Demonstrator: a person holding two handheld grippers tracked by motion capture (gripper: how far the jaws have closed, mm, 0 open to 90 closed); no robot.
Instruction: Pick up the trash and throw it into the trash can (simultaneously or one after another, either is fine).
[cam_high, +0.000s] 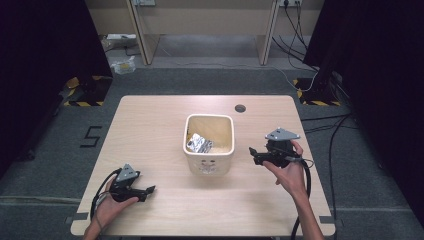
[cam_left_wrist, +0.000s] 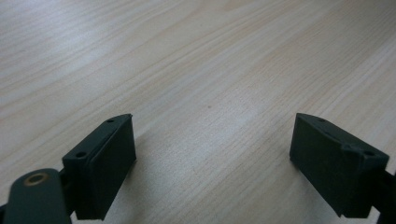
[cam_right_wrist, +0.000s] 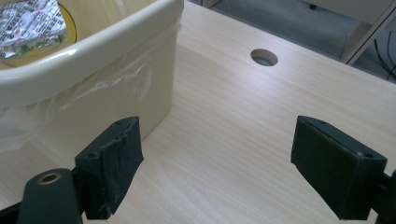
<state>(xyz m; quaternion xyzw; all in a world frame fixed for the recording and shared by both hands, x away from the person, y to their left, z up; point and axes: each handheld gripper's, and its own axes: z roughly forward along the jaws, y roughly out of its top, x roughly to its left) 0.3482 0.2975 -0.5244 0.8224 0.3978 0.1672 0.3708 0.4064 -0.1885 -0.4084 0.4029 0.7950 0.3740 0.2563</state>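
While both tongs (cam_high: 150, 190) (cam_high: 252, 152) gape empty, bare table (cam_high: 150, 130) surrounds the bin (cam_high: 209, 165).

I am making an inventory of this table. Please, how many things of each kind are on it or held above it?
Cream waste bin with a clear liner: 1
Crumpled silver foil wrapper, lying inside the bin: 1
Hand-held grippers, left gripper and right gripper, both with jaws apart and holding nothing: 2
Total: 4
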